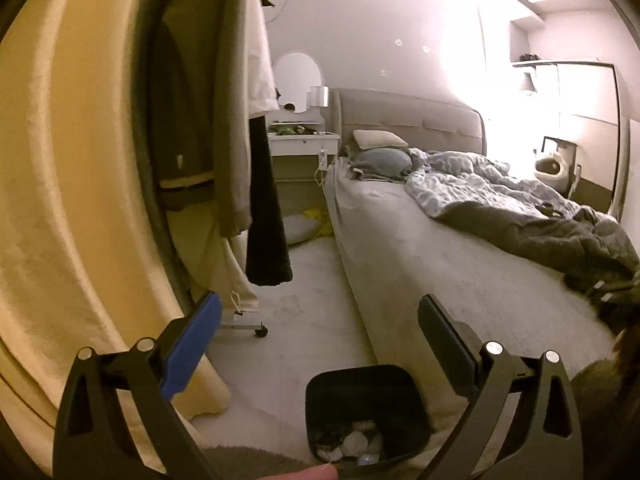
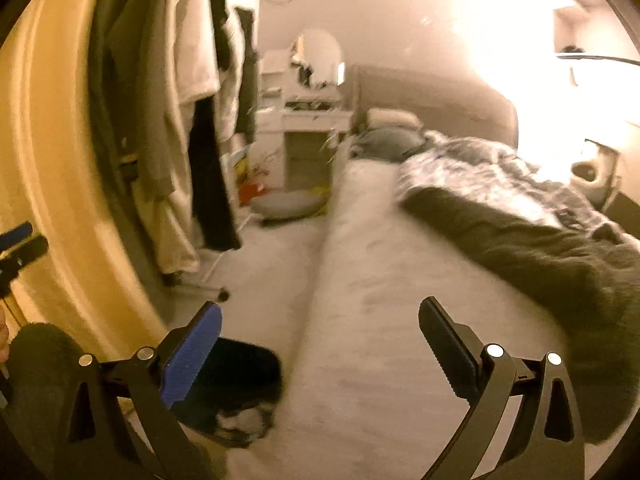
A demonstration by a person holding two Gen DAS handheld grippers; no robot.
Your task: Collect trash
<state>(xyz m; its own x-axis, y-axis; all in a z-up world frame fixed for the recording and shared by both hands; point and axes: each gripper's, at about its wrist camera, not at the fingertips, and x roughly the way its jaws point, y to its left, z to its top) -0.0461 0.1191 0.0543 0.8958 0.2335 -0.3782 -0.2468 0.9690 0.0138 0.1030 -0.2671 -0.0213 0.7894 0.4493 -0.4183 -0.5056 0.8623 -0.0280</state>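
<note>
Both claws are spread wide with nothing between the pads: left gripper (image 1: 320,320) and right gripper (image 2: 320,320) are seen empty. The black trash bin (image 1: 366,412) sits on the pale floor (image 1: 304,320), just beside the bed (image 1: 460,272), low between the left claw's fingers in the left view. Crumpled white trash (image 1: 358,442) is already inside it.

Risks from here:
- The bin is near the bed edge and close under both tools; it could be clipped and tipped by a low swing, spilling what is collected.
- No loose trash is clearly picked out on the floor or bed. The yellow item (image 1: 316,224) by the grey cushion (image 1: 298,228) might be litter or a belonging; a wrong pick is possible.
- Hanging clothes (image 1: 224,120) on the wheeled rack crowd the aisle; a finger could be snagged in fabric.

View differences:
- Bin contents are shown sharply only by the left wrist; in the right view the bin (image 2: 248,368) is half hidden behind the blue pad and smeared.
- The right view is blurred, so small items there cannot be trusted.
- Red and yellow clutter (image 2: 250,184) beside the white dresser (image 2: 312,120) is shown only on the right.
- The left tool's tip (image 2: 18,242) is caught at the right view's left edge.
</note>
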